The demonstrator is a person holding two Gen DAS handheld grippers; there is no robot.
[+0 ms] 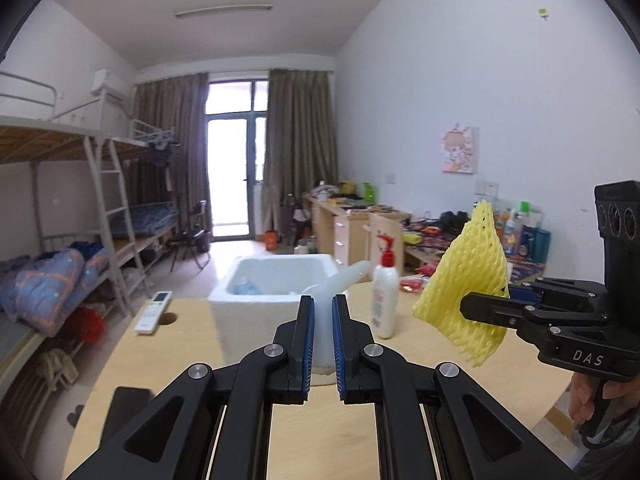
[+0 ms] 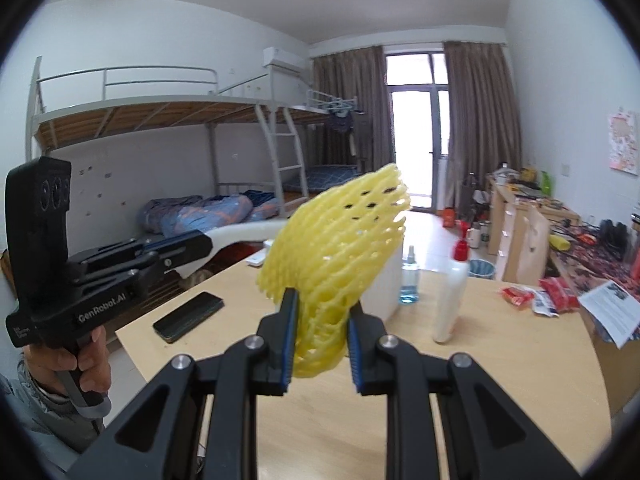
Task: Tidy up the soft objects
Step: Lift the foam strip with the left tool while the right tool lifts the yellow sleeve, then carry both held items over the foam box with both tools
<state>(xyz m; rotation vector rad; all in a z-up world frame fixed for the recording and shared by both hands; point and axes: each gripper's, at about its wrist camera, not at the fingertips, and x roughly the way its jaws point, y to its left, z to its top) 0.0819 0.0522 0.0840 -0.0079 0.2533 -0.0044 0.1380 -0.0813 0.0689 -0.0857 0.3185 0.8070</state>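
Across a pale wooden worktop (image 2: 500,360) in a dormitory room with bunk beds (image 2: 160,120) and curtained balcony doors stand a white foam box (image 1: 256,296), a lotion bottle (image 1: 385,300), a remote (image 1: 152,312) and a phone (image 2: 188,316). At the near right, a hand (image 1: 592,396) holds the right gripper (image 2: 320,340) raised, jaws pinching a yellow foam net (image 2: 340,248). At the near left, the left gripper (image 1: 322,344) points at the box, jaws nearly closed on a white foam strip (image 1: 340,280).

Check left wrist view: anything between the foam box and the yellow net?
Yes: the white lotion bottle stands between the foam box and the yellow net.
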